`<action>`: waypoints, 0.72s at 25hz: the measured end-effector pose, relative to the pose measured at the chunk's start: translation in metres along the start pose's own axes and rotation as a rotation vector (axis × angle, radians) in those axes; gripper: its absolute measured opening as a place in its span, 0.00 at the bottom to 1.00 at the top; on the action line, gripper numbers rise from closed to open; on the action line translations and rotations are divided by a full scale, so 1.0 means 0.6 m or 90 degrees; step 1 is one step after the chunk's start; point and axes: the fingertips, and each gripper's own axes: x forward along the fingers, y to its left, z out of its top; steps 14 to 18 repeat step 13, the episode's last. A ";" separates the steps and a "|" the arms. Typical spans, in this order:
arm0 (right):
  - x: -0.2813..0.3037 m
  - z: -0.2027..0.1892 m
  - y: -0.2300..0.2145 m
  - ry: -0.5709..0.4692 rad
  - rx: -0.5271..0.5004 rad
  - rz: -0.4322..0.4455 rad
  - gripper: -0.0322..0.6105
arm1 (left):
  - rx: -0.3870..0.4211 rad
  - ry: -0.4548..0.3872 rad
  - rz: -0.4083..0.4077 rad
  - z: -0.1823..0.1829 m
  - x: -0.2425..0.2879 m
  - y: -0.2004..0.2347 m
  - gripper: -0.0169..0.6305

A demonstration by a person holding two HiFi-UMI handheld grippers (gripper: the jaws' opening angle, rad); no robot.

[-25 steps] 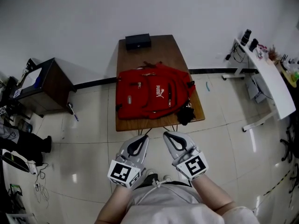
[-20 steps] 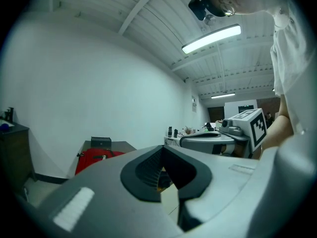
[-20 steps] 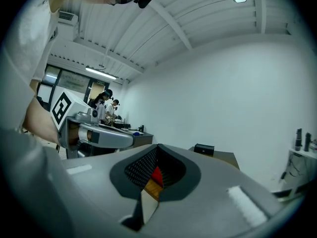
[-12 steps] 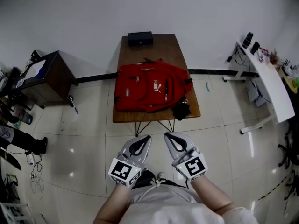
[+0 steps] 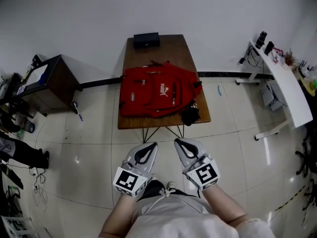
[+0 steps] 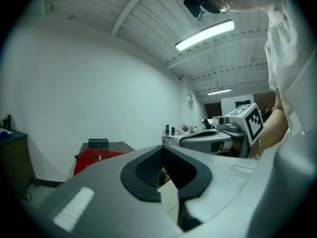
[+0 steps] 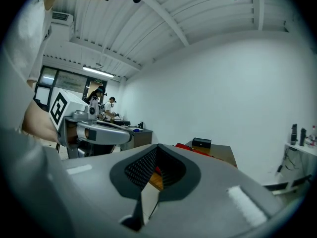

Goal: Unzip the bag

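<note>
Fingers on the left gripper [image 5: 150, 146] and the right gripper [image 5: 179, 143] were pressed together, tip to tip, with nothing between them. Both were held close in front of the person's body and pointed about level, well short of the table [image 5: 171, 53]. The red backpack [image 5: 158, 91] lay flat across the near half of that table, its front pockets facing up and a small black pouch [image 5: 189, 115] hanging at its near right corner. Its zips were too small to read as drawn or shut, so the scene fitted either a closed bag with the grippers short of it, or an opened one with the grippers drawn clear. A soft bag like this would likely bunch and slide under a tug on a slider, so zip work would go best with one pair of fingers holding the cloth taut near the slider while the other pinched the pull tab and ran it along the track. The table was narrow dark wood on thin legs, with a black box [image 5: 146, 40] at its far end against a white wall [image 5: 99, 14]. Pale glossy floor tiles [image 5: 237, 148] spread around it, with a dark cabinet [image 5: 49, 81] to the left and a cluttered white desk [image 5: 287, 90] to the right.
</note>
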 end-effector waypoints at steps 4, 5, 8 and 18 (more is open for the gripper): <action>-0.003 -0.002 -0.009 0.002 0.002 -0.005 0.06 | -0.009 -0.010 -0.004 0.005 0.007 0.000 0.04; -0.003 -0.002 -0.010 0.001 0.000 -0.008 0.06 | -0.012 -0.012 -0.004 0.005 0.008 0.001 0.04; -0.003 0.001 -0.018 -0.002 -0.006 -0.021 0.06 | -0.019 -0.013 -0.005 0.004 0.013 0.000 0.04; 0.001 0.001 -0.024 0.002 -0.007 -0.028 0.06 | -0.020 -0.009 -0.012 0.001 0.017 -0.003 0.04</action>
